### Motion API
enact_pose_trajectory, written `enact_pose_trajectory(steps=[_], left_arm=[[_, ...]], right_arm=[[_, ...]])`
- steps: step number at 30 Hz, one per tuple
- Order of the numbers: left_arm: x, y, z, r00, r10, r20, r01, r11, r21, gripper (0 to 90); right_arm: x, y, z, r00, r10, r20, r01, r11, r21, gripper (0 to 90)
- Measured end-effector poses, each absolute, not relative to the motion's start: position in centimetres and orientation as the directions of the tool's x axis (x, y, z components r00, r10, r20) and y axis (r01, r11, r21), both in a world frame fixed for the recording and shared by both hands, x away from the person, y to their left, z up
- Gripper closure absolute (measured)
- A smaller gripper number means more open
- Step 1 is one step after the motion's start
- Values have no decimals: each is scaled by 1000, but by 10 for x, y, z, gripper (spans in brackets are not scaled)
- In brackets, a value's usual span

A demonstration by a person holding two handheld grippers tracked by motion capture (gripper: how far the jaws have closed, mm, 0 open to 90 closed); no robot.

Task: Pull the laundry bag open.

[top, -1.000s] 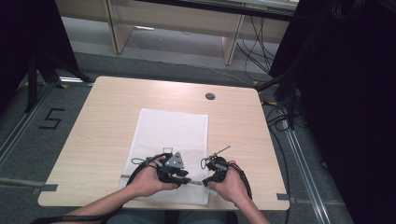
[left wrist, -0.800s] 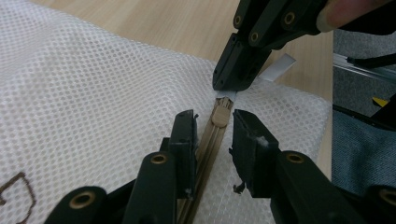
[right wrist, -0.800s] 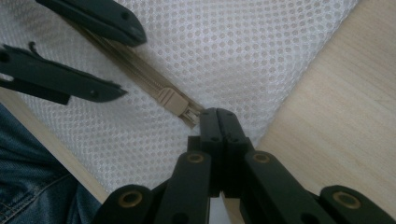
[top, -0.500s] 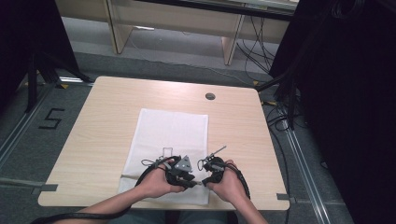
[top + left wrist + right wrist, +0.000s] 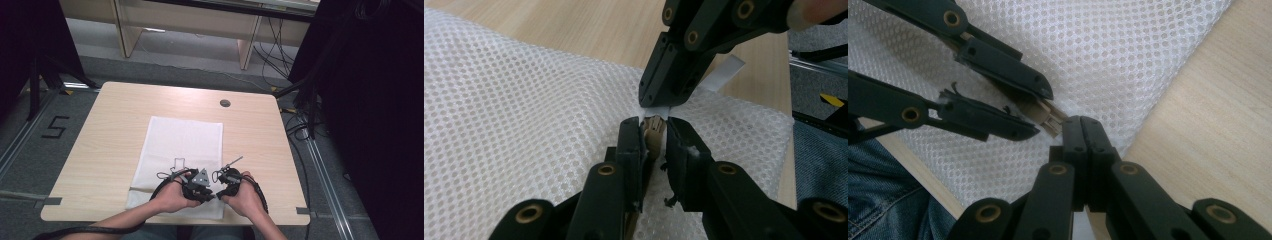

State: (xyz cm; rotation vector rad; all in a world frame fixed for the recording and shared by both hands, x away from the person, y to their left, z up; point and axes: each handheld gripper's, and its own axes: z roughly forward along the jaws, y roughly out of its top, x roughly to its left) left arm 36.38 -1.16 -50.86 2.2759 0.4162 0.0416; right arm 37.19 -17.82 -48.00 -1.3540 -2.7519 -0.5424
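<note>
Left gripper view puts my left gripper low over the white mesh laundry bag, its jaws a little apart, with a small tan zipper slider sitting between the tips. I judge the slider loosely bracketed rather than pinched, since a gap shows beside the right-hand jaw. Straight ahead and touching distance away, my right gripper comes down from above, clenched on a narrow white fabric tab that trails off behind it.

Right gripper view agrees: the right gripper has its jaws pressed flat together, and the slider lies just to its left, at the tips of the left gripper.

The relation that matters is that the two tools meet nose to nose at the bag's near edge, so any pull would run along that edge, the left carrying the slider away from the anchored tab. The left one is the nearer to the slider.

High view shows both hands close together at the near end of the bag on the light wooden table.

Count: one bag, one slider, one tab, two grippers.
</note>
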Motion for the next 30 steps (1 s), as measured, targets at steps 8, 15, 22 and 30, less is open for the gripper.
enact_pose_trajectory(steps=[8,15,22,30], left_arm=[[362,-15,-509,951,300,-74,257,-635,728,789],[361,-15,-507,952,303,-54,248,-651,718,812],[362,-13,-508,934,337,-123,315,-607,729,814],[361,-11,-504,938,328,-112,301,-612,731,814]], right_arm=[[372,-179,-480,-611,770,184,783,552,287,900],[372,-181,-481,-611,768,191,782,548,298,900],[373,-182,-481,-607,768,204,785,540,304,900],[373,-183,-481,-617,760,203,778,549,305,900]])
